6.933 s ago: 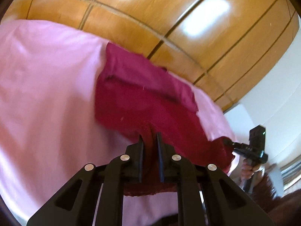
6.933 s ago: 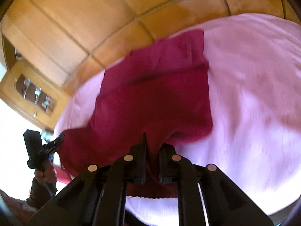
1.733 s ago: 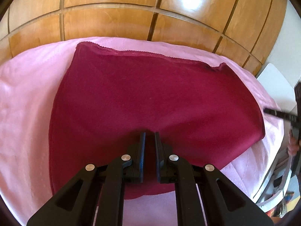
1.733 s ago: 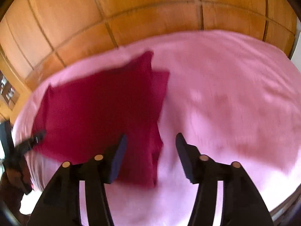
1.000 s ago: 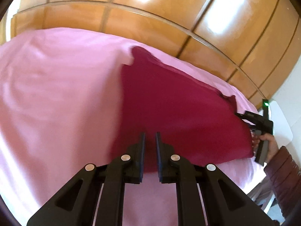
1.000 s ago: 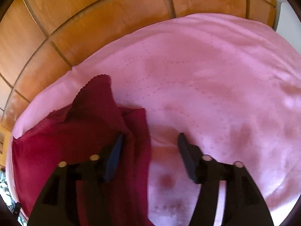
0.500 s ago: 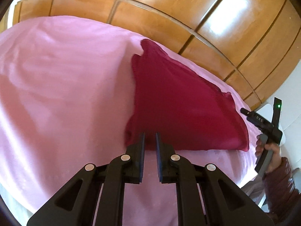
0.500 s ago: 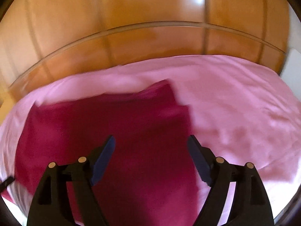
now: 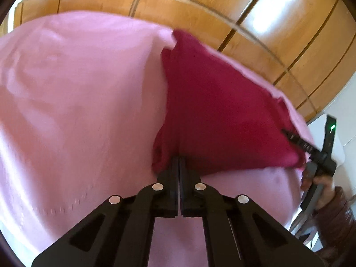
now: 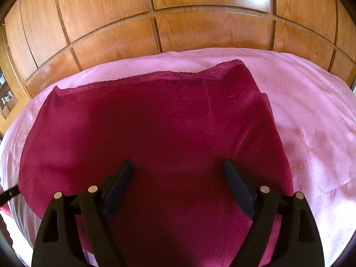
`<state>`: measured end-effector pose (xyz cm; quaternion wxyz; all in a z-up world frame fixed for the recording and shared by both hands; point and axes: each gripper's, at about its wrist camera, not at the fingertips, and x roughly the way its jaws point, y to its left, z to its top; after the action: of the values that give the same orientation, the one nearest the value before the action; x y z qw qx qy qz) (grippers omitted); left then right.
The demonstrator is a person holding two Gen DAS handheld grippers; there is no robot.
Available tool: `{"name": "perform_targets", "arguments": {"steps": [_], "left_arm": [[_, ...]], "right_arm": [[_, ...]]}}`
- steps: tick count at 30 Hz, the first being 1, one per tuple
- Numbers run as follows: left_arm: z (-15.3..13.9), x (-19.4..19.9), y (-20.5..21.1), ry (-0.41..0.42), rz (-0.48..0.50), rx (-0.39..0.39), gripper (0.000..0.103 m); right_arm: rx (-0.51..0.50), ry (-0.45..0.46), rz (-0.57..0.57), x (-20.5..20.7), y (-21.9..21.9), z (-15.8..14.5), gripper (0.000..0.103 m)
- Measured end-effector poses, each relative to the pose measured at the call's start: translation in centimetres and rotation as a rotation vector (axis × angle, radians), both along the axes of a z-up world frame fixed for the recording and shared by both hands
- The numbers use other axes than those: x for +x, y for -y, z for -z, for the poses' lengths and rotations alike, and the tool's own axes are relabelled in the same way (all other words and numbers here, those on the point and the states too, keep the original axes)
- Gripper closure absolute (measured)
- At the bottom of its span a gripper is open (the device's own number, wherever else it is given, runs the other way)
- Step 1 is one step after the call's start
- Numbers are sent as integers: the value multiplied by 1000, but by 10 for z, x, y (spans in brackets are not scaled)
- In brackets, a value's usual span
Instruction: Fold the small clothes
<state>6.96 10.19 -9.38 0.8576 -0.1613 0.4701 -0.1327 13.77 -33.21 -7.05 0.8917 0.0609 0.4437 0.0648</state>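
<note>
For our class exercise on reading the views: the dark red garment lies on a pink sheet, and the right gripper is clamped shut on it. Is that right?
Not quite. The right gripper has its jaws spread wide over the dark red garment, gripping nothing, as the right wrist view shows. The garment does lie on the pink sheet.

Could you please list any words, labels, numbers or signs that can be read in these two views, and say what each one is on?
No text can be read in either view.
Pale marks on the right gripper's black finger in the left wrist view: too small and blurred to read.
The maroon garment, pink bedsheet and wooden panels carry no text.
</note>
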Motion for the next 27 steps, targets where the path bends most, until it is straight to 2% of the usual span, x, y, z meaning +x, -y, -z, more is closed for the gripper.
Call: {"name": "perform_targets", "arguments": {"steps": [1, 5, 7, 9, 13, 14, 15, 17, 21, 25, 26, 27], "left_arm": [[4, -1, -1, -11, -1, -10, 103], [-3, -7, 13, -17, 20, 93, 103], [-6, -11, 16, -26, 37, 91, 103], [-17, -16, 13, 18, 35, 120, 103], [-52, -3, 7, 130, 9, 121, 99], [-59, 6, 7, 157, 2, 149, 85], [-63, 15, 7, 173, -8, 169, 62], [-71, 35, 9, 213, -6, 171, 47], [-68, 75, 9, 201, 13, 159, 47], [-52, 114, 19, 137, 32, 106, 51], [-45, 124, 21, 113, 34, 110, 59], [-39, 130, 22, 94, 30, 114, 76]], "right_arm": [[-2, 5, 0, 0, -1, 1, 18], [-4, 14, 2, -1, -2, 2, 18], [0, 18, 3, -2, -3, 2, 18], [-4, 24, 5, -4, -5, 3, 18], [-11, 28, 10, -5, -7, 3, 17], [-11, 29, 11, -5, -7, 3, 17], [-12, 31, 12, -6, -7, 4, 17], [-16, 35, 13, -7, -8, 4, 17], [-22, 42, 12, -6, -7, 5, 17], [-31, 48, 14, -7, -9, 6, 16], [-32, 49, 15, -7, -9, 6, 16], [-33, 50, 15, -7, -9, 6, 16]]}}
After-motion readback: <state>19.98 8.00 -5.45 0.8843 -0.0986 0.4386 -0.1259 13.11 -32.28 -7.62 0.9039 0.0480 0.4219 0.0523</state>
